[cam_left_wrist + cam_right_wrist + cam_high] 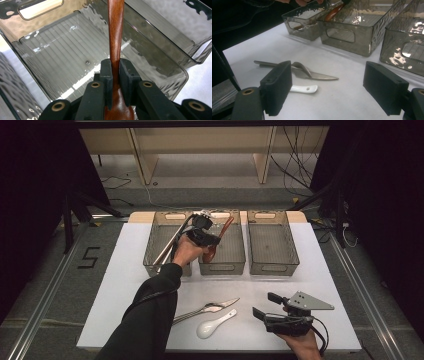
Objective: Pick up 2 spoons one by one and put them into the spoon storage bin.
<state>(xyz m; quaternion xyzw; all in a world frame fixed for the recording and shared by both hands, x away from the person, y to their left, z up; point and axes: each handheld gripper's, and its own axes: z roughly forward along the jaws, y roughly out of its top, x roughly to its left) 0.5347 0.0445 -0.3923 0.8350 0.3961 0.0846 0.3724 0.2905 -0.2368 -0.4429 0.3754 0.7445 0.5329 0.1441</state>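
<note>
Clamping the wooden spoon [115,37] by the neck just above its bowl, the left gripper [206,236] holds it over the middle bin [222,265] of three smoked plastic bins at the far side of the white table [125,285]. Its jaws are nearly closed, pads pressed on both sides of the brown handle, which runs away from the camera over the ribbed bin floor. The bowl hangs low at the near end and the handle tip pokes up towards the far rim.

To do this well, I would lower the spoon until its bowl rests on the bin floor, tilt the handle down inside the walls, and only then ease the jaws apart, so it does not tip over the rim.

Nearer the person, the right gripper [332,92] waits with jaws wide apart and nothing between them, just beside a table knife [317,74], a metal spoon [300,67] lying over it, and a white ceramic spoon [214,324].
</note>
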